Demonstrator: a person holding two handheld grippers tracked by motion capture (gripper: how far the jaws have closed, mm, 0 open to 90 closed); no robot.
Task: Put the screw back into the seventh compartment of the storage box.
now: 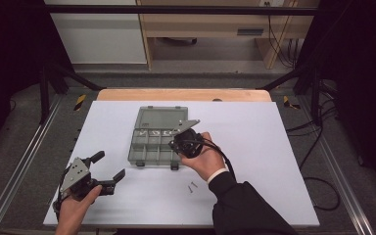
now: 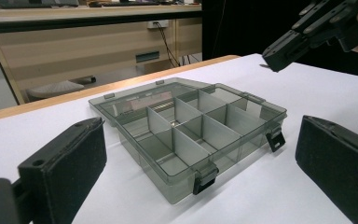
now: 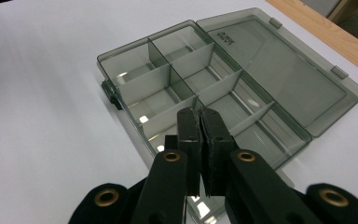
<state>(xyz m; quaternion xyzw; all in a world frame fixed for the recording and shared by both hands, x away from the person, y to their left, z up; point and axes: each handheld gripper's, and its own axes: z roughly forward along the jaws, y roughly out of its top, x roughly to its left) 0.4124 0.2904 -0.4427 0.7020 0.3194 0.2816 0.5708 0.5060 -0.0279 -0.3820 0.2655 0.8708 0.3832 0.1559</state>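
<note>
Clenched right claw (image 3: 200,121) hovers over smoky, open compartment box (image 3: 186,88); left claw (image 1: 108,169) released.

Bright even overhead light, soft shadows, dark surroundings, mild blur

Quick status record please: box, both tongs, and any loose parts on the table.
box: grey clear compartment box, lid open and flat on the white table
compartments: look empty
left tongs: open, resting left of the box, apart from it
right tongs: shut, tips over the box's near right compartments; whether they grip anything cannot be told
loose parts: two small screws in front of the box
</note>
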